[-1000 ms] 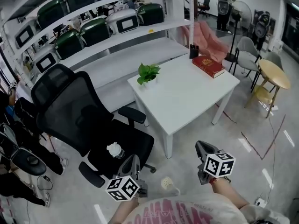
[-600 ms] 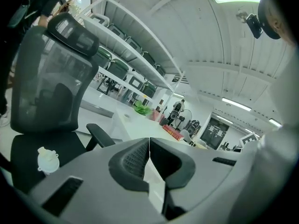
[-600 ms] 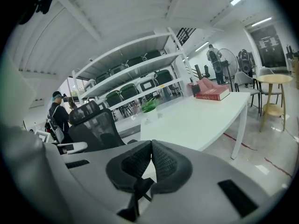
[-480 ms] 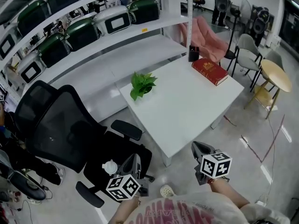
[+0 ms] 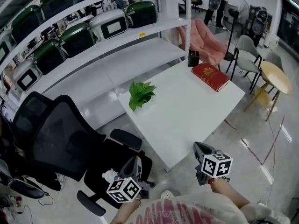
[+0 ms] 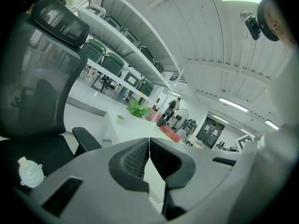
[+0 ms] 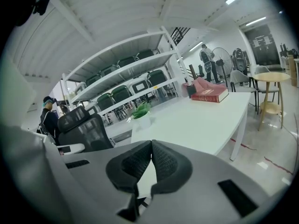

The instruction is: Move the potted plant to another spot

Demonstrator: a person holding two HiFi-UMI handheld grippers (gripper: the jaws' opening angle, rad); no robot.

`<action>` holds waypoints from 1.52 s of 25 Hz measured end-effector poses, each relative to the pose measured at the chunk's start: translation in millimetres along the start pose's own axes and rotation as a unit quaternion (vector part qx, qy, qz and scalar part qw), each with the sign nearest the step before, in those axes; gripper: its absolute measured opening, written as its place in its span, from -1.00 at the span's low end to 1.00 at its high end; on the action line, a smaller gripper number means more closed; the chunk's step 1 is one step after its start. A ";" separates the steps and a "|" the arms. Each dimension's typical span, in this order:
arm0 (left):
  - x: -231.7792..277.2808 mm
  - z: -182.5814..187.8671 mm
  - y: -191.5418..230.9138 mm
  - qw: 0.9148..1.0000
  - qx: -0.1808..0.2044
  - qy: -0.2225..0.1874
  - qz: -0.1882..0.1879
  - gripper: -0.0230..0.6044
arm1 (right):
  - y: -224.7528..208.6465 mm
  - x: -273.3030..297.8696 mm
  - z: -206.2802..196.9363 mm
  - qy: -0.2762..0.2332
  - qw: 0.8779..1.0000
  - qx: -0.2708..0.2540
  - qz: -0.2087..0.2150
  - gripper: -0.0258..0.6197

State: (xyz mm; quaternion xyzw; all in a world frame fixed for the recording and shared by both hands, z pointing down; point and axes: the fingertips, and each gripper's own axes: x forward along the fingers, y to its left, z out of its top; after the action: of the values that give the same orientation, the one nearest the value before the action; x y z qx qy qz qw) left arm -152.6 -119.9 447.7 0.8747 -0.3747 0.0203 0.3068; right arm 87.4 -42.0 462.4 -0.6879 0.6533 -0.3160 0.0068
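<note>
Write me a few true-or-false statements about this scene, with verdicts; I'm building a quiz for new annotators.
1. The potted plant stands on the white table. True.
2. The right gripper is holding the plant. False: its jaws are together on nothing, and it is short of the table's near edge.
3. A red book lies on the table, apart from the plant. True.
4. The left gripper is open. False: its jaws are closed together and empty.
5. The black office chair stands to the right of the table in the head view. False: it stands to the table's left.
</note>
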 end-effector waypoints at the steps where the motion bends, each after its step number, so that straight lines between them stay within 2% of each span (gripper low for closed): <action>1: 2.5 0.8 0.9 1.000 0.000 0.000 -0.001 -0.85 | -0.9 2.6 2.1 -0.001 1.000 0.000 0.000 -0.88; 10: 7.7 2.4 8.5 1.000 -0.005 0.002 0.001 -0.85 | -5.4 15.8 3.8 0.002 1.000 0.009 -0.001 -0.88; 20: 5.0 20.3 11.0 1.000 -0.012 -0.022 0.004 -0.85 | -0.4 16.4 12.4 -0.003 1.000 0.015 0.003 -0.88; 24: 3.5 12.6 10.6 1.000 -0.020 -0.023 0.003 -0.85 | -0.5 17.6 5.2 0.003 1.000 0.017 0.007 -0.88; 29: 6.6 2.0 16.2 0.999 -0.047 -0.024 0.013 -0.85 | -7.4 22.5 -4.1 0.015 1.000 0.013 0.004 -0.88; 34: 10.6 1.5 22.7 0.999 -0.039 -0.019 0.031 -0.85 | -9.5 38.3 -5.2 0.021 1.000 0.019 0.014 -0.88; 38: 13.9 9.4 23.4 0.998 -0.036 -0.033 0.043 -0.85 | -10.5 55.2 2.5 0.021 0.999 0.018 0.033 -0.88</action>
State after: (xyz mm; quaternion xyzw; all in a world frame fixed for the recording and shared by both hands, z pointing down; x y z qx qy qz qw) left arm -160.2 -146.4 455.9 0.8464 -0.4223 -0.0086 0.3245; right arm 94.9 -91.3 488.3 -0.6593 0.6698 -0.3413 0.0157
